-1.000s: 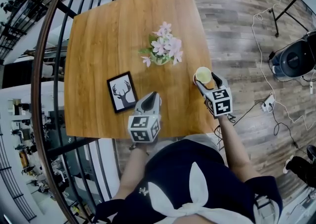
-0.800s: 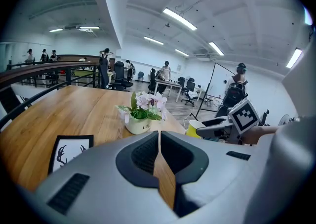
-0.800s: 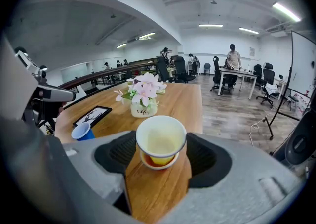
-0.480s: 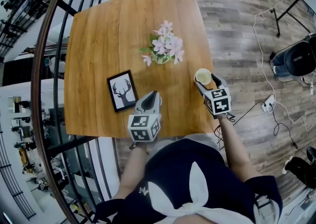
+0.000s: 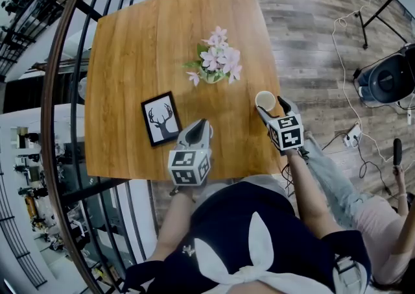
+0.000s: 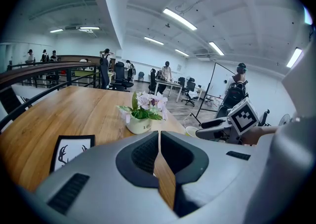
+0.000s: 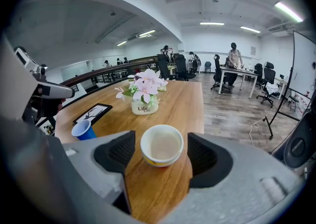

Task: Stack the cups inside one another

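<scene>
A white cup with a yellow band (image 7: 162,145) stands on the wooden table (image 5: 130,46) near its right edge. My right gripper (image 7: 162,155) is open, one jaw on each side of that cup (image 5: 265,99), with a small gap on both sides. A blue cup (image 7: 83,130) stands further left on the table and shows only in the right gripper view. My left gripper (image 5: 201,125) hovers over the table's front part, jaws shut and empty (image 6: 159,135). The left gripper view also shows the white cup (image 6: 191,130) with the right gripper (image 6: 217,128) around it.
A white pot of pink flowers (image 5: 214,64) stands mid-table, behind the white cup. A black-framed deer picture (image 5: 161,119) lies at the front left. A dark railing (image 5: 61,91) runs along the table's left side. A person's legs (image 5: 350,202) are on the floor at the right.
Both grippers and the white cup have stayed almost still. A person in light trousers has come into the head view at the lower right.
</scene>
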Motion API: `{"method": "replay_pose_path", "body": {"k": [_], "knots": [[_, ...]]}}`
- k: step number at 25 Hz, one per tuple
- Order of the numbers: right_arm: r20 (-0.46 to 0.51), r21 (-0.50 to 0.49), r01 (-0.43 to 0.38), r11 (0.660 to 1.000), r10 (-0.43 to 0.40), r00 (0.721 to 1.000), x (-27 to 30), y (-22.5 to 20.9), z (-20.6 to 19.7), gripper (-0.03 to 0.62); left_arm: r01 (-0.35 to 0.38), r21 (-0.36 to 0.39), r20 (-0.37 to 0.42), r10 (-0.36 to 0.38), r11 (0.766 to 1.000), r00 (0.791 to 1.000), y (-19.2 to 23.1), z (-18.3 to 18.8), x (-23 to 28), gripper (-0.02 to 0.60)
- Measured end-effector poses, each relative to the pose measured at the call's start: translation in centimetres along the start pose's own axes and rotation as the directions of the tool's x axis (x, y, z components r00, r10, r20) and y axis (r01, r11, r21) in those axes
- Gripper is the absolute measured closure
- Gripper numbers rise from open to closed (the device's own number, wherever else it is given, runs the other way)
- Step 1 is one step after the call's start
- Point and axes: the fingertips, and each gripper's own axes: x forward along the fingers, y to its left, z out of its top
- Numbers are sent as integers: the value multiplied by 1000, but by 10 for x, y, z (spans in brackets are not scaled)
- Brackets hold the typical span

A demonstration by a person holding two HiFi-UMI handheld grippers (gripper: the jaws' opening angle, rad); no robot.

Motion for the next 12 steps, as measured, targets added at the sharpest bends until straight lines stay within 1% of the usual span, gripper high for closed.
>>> {"method": "replay_pose_path", "body": {"k": [6, 12], "knots": [[28, -13, 13, 1000, -13, 1000, -6, 4, 5, 267, -1, 3, 12, 1, 1000, 1000, 3, 0, -5, 552], [68, -28, 4, 1000, -2, 998, -20, 15, 21, 267, -7, 0, 24, 7, 1000, 1000, 2, 3, -15, 552]]}}
